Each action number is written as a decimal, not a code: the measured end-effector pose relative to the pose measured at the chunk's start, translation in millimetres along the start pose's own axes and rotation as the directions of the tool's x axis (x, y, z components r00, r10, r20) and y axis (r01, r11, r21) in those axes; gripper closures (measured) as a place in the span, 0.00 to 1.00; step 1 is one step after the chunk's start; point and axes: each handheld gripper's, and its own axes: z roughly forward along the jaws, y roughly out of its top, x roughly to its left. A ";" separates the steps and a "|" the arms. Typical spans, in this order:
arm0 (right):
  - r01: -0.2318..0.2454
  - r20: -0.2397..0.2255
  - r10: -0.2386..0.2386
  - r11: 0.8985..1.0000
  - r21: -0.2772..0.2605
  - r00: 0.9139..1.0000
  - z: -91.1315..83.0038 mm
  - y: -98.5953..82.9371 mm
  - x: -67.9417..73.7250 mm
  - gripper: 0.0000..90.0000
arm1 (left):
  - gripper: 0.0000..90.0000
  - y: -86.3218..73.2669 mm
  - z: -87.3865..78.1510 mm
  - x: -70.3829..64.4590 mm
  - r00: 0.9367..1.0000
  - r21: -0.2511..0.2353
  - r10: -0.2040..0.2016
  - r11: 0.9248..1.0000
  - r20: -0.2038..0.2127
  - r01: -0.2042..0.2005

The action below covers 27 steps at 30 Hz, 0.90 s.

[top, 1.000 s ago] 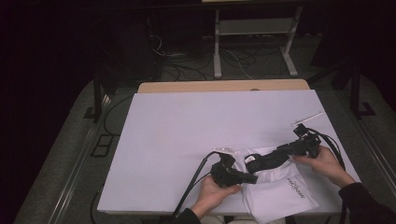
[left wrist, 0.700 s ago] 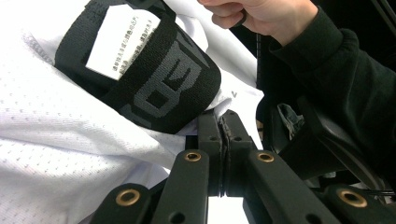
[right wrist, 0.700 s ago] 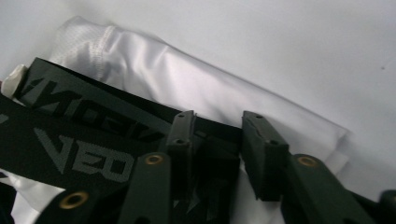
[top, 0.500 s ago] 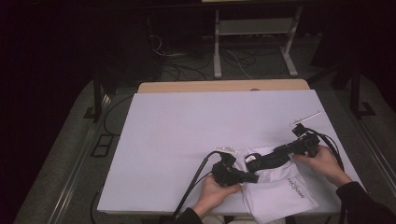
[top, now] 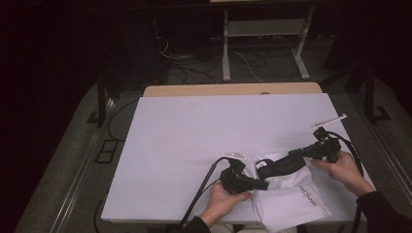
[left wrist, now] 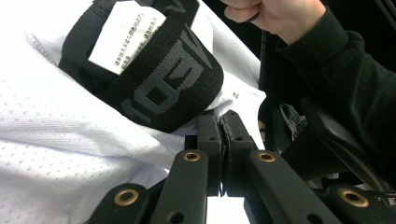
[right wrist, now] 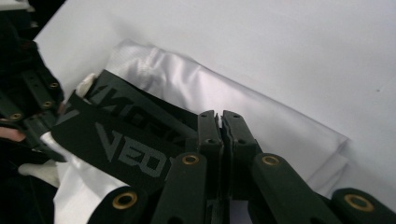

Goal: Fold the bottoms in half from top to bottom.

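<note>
- Both tongs are pressed together on cloth: the left gripper [top: 265, 185] pinches the white mesh fabric just beside the black waistband, and the right gripper [top: 291, 154] pinches the garment at the waistband's other end, as far as I can see from its own view, where the jaws meet with fabric between them.
- What they hold is a pair of white shorts [top: 291, 199] with a black elastic waistband [top: 278, 167]. It lies at the near right corner of the white table [top: 204, 131], partly hanging over the near edge.
- From the left gripper view, the waistband [left wrist: 159, 79] carries grey letters and a small white care label [left wrist: 122, 38]; the cloth [left wrist: 51, 140] around it is thin mesh with tiny holes.
- I judge this garment very light and fully soft. It will sag and fold wherever it is not supported, so one grip alone will let it droop.
- The shiny fabric seen in the right gripper view [right wrist: 196, 88] looks slippery; a shallow pinch may slide off.
- The waistband [right wrist: 116, 140] is the thickest and firmest part, so I think it is the best place to hold, one gripper at each end.
</note>
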 end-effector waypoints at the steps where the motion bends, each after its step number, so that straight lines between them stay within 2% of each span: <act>1: 0.002 -0.002 -0.002 1.000 -0.008 1.000 -2.2 -0.8 0.1 0.95 | 0.96 0.0 -0.2 -0.1 1.000 0.001 0.000 1.000 -0.002 0.000; 7: 0.008 -0.019 -0.008 0.999 -0.045 1.000 -12.4 -4.9 3.1 0.95 | 0.94 -0.1 -0.9 -0.6 1.000 0.001 0.009 1.000 -0.014 -0.009; 15: 0.019 -0.059 -0.024 0.997 -0.080 0.998 -19.9 -12.8 6.7 0.95 | 0.91 -1.0 -1.5 -2.4 0.998 0.014 0.045 0.999 -0.042 -0.045; 21: 0.029 -0.088 -0.038 0.995 -0.094 0.995 -24.8 -20.0 9.8 0.95 | 0.84 -1.5 -1.7 -6.0 0.996 0.030 0.078 0.997 -0.050 -0.076; 25: 0.034 -0.095 -0.043 0.995 -0.093 0.995 -26.8 -24.9 12.0 0.95 | 0.73 -0.5 -3.2 -8.5 0.994 0.033 0.097 0.995 -0.047 -0.095; 27: 0.033 -0.096 -0.042 0.995 -0.093 0.994 -27.5 -27.1 13.0 0.95 | 0.72 0.1 -3.2 -9.4 0.993 0.040 0.106 0.994 -0.054 -0.104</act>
